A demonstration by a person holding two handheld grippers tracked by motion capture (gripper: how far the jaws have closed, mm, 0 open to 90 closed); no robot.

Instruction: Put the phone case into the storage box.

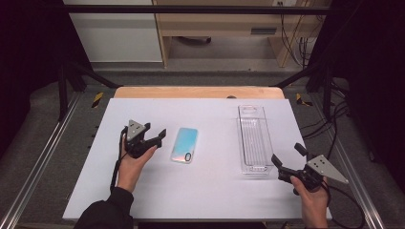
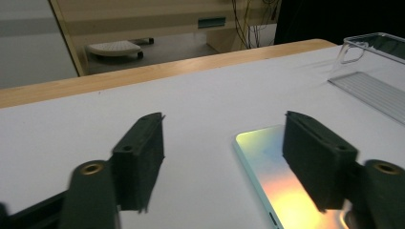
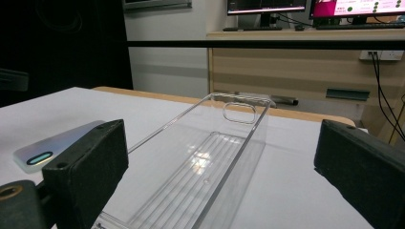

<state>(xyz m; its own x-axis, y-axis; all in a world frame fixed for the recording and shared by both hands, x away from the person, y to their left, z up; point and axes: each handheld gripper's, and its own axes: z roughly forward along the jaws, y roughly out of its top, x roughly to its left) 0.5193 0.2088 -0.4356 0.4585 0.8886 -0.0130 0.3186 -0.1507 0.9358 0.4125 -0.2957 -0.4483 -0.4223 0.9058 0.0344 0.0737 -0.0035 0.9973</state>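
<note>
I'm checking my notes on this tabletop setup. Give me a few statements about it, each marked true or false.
1. The iridescent phone case lies flat on the white table sheet. True.
2. The long clear plastic tray has the case inside it. False: the tray is empty and the case lies apart, to its left.
3. The left gripper grips the case. False: its jaws stand apart, pressing on nothing.
4. The right gripper, jaws open, sits near the tray's near end. True.

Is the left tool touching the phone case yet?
Apart. The high view shows white table between the left tool and the phone case; its jaws stand open with nothing between them.
</note>
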